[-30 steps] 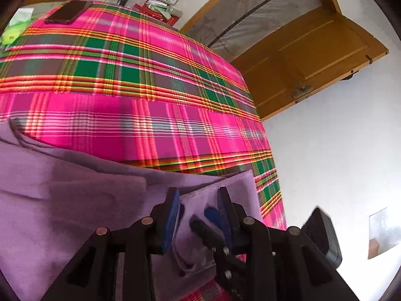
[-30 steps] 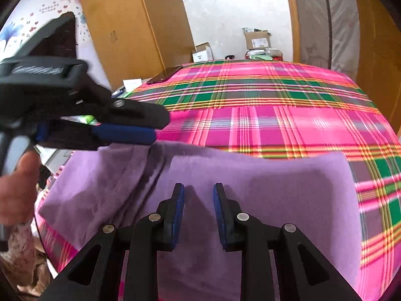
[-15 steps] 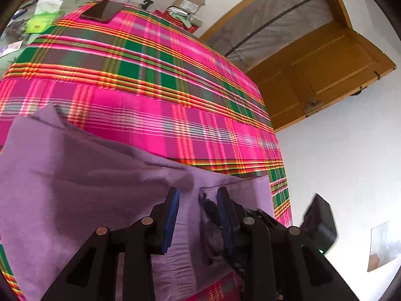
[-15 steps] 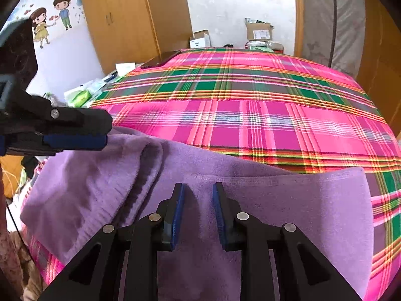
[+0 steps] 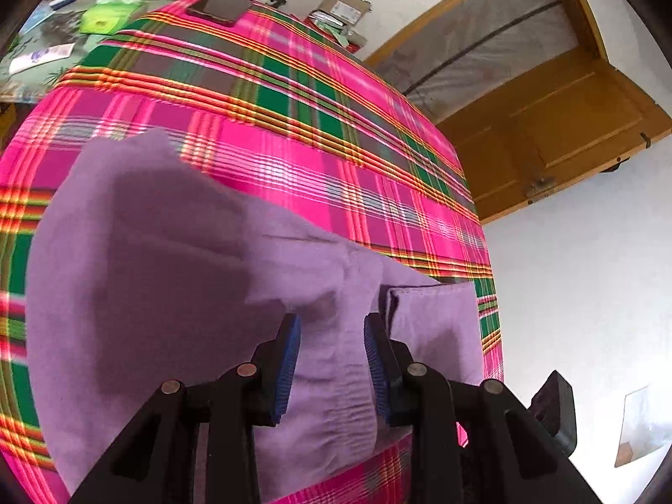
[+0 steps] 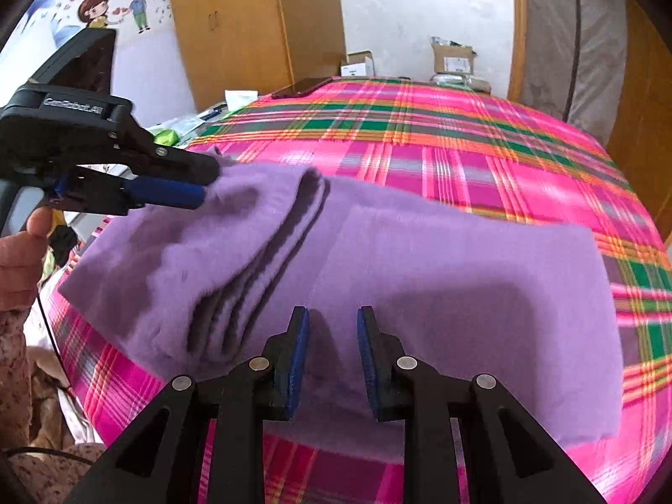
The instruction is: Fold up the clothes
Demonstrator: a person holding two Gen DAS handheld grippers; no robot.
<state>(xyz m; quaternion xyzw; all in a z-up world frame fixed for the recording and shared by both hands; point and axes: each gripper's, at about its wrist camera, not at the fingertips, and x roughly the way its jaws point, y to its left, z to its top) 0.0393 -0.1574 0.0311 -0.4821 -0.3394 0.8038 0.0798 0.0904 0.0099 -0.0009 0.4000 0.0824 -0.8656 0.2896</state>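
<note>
A purple fleece garment (image 6: 420,285) lies spread across the near part of a bed covered in a pink-and-green plaid sheet (image 6: 462,155). Its right portion rests flat, with a straight edge running along the far side. Its left portion is doubled over into a thick bundle of layers (image 6: 235,260), the stacked folds showing as dark parallel creases.

The left gripper (image 6: 197,187) sits at the far left corner of that bundle. In the right wrist view its fingers look drawn close together beside the cloth, yet in its own view the blue pads (image 5: 285,361) stand apart with only loose fabric between them, so I cannot tell whether it is pinching the garment. Its place at the corner suits carrying or steadying the folded flap so that the layers stay aligned. A hand (image 6: 21,252) grips its handle at the left edge.

The right gripper (image 6: 332,357) hangs above the near middle of the garment with its jaws released and nothing between them, the flat cloth showing through the gap. That position suits pressing or catching the near edge.

In my judgement a fold is partly made: the left side is stacked, the right side lies single.

A dark phone (image 5: 218,6) lies at the far edge of the sheet, well clear.
</note>
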